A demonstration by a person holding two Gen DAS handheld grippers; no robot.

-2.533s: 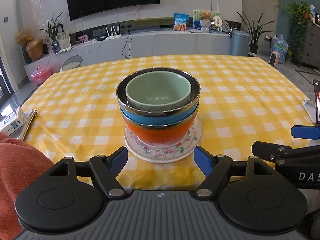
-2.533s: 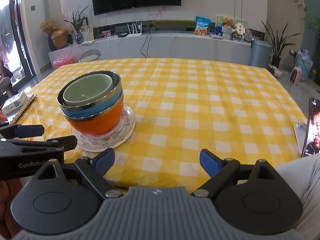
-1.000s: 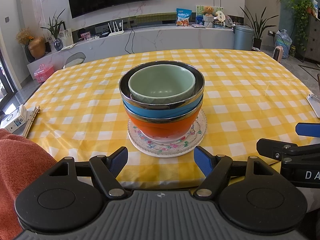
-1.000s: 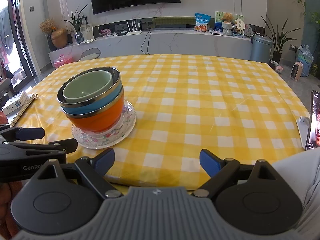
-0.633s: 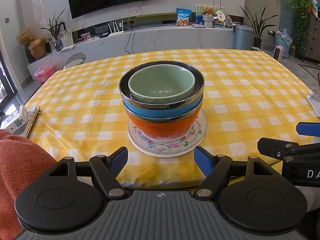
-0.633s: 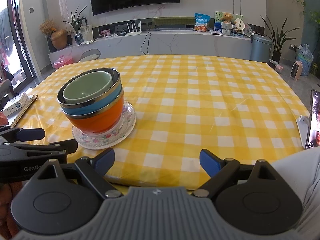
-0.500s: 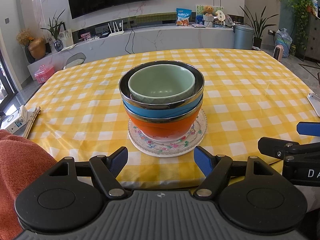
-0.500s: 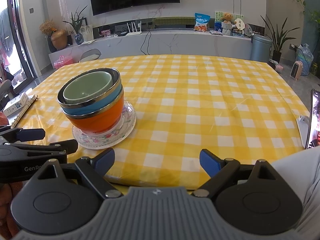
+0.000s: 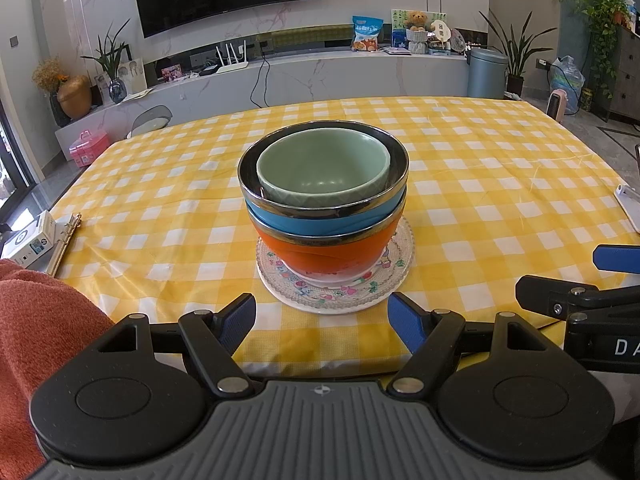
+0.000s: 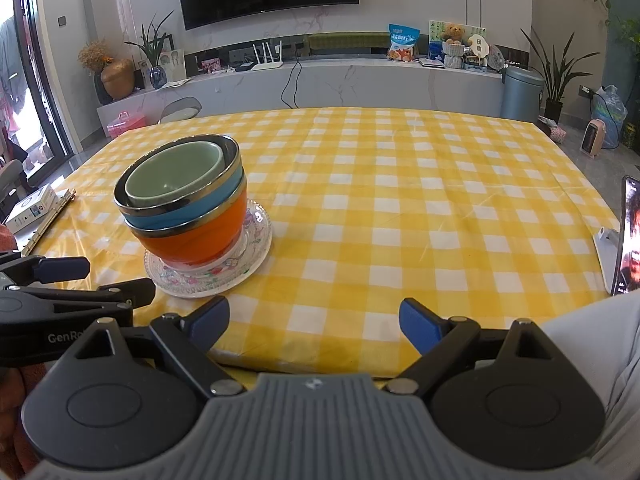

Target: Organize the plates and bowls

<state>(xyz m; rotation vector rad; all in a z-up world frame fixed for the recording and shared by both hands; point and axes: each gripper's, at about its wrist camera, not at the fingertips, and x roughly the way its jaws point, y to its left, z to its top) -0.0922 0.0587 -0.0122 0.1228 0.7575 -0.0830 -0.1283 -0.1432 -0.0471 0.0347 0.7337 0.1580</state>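
A stack of three nested bowls sits near the front-left part of a table covered in a yellow-and-white checked tablecloth point(image 9: 460, 168). The innermost is a pale green ceramic bowl point(image 9: 323, 174), empty, resting inside a blue bowl with a steel rim point(image 9: 276, 216). That one nests inside an orange bowl with a steel rim point(image 9: 320, 252) at the bottom. The whole stack stands upright on a clear glass plate with a floral pattern point(image 9: 384, 284), whose rim shows all around the orange bowl's foot. Nesting smaller into larger, with the plate beneath, looks like the tidy end state the task asks for, so the organizing appears finished or nearly so.

The left gripper point(image 9: 322, 320) hovers at the near table edge, directly facing the stack, with its blue-padded fingers point(image 9: 236, 322) spread wide and holding nothing. The plate's near rim lies just beyond the gap between them, apart from both pads. The right gripper point(image 10: 314, 322) hangs beside it over bare tablecloth, its fingers likewise wide apart and empty, with the stack off to its left. Both seem held back in a resting pose, not reaching.

Farther out, a small white box point(image 9: 30, 238) and a gold-coloured ring binder spine point(image 9: 66, 242) lie at the table's left edge. A phone on a white stand point(image 10: 624, 240) is propped at the right edge. An orange towel point(image 9: 44, 320) fills the lower left corner of the left wrist view.
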